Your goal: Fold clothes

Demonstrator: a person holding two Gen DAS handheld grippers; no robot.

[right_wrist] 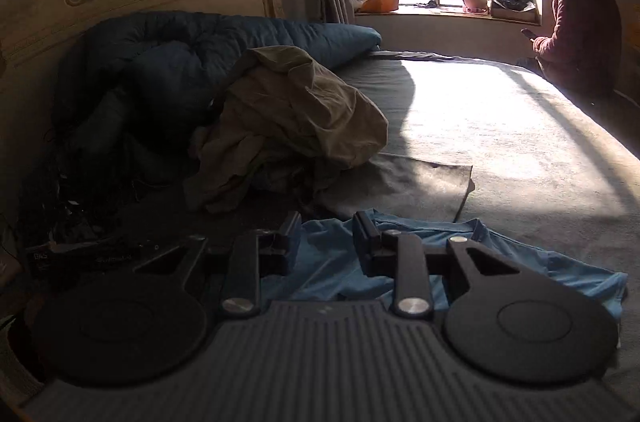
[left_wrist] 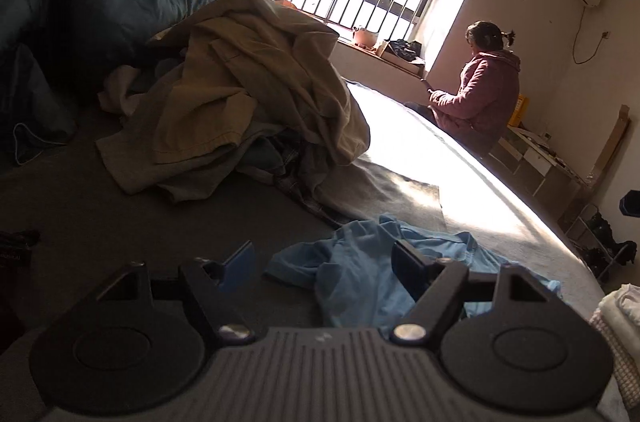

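Taking the light blue shirt [left_wrist: 360,274] as the mark, it lies crumpled on the grey bed cover [left_wrist: 100,214], with the heap of tan clothes [left_wrist: 240,90] behind it to the left and a person in a pink jacket [left_wrist: 480,94] seated far behind it to the right. The left gripper [left_wrist: 324,262] hangs above the shirt's left part with fingers wide apart and nothing between them. The right gripper [right_wrist: 328,242] hangs over the shirt with fingers parted by a narrow gap, gripping nothing.
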